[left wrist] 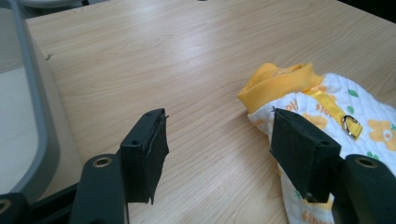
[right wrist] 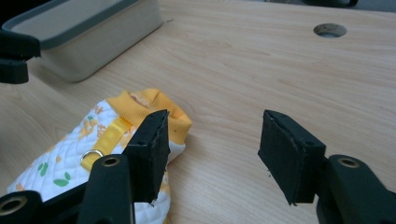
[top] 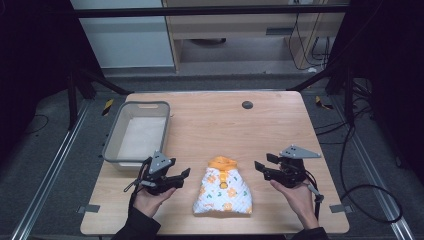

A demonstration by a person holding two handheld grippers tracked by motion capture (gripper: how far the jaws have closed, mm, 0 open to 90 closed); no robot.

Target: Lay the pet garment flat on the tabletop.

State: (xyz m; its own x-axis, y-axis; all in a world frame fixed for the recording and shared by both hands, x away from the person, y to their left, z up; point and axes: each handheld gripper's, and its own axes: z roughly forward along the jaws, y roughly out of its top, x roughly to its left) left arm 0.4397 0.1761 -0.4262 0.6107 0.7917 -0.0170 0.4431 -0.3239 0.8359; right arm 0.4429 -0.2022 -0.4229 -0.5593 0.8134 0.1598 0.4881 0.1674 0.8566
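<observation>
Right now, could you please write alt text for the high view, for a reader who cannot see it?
A small white garment with orange flowers and an orange collar lies on a wooden table, between two open grippers held by a person: the left gripper and the right gripper. A grey bin sits at the table's left.

Soft overhead light, dark surroundings

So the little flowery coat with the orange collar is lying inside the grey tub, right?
No. The little coat is lying on the wooden table, between the two grippers. The grey tub sits off to the left with no coat in it. The high view shows this.
</observation>
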